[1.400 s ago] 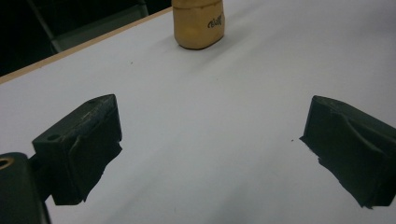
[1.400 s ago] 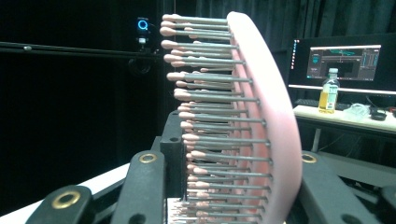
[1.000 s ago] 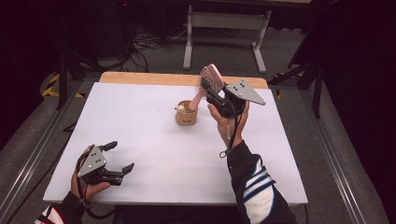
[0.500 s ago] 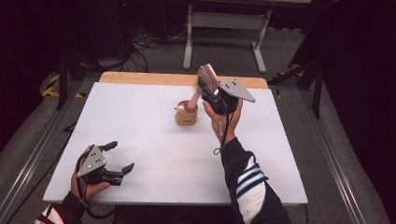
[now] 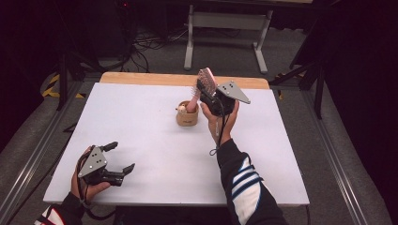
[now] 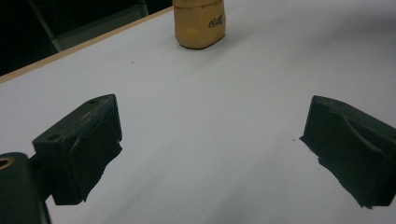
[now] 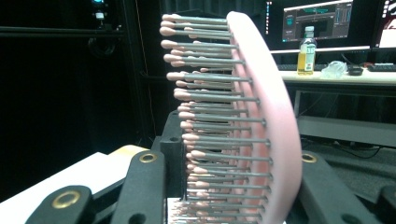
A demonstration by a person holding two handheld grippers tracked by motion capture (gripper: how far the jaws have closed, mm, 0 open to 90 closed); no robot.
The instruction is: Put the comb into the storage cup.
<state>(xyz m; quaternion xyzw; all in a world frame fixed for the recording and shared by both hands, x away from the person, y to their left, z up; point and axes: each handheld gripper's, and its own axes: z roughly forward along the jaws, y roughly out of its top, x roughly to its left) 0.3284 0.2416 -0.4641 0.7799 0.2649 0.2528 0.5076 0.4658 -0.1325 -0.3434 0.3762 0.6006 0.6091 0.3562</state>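
Holding a pink hairbrush (image 5: 205, 78) clamped in my right claw (image 5: 204, 91).
Its handle slants down-left into the tan holder (image 5: 187, 116) just below; left claw (image 5: 121, 157) idle, jaws apart.

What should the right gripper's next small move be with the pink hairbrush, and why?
Probably ease the right gripper straight down a little, so the handle seats deeper in the tan holder. The jaws are clamped on the head of the pink hairbrush, which stands nearly upright with its handle end at the holder's mouth; how deep it sits I cannot tell. The left gripper rests open at the near edge.
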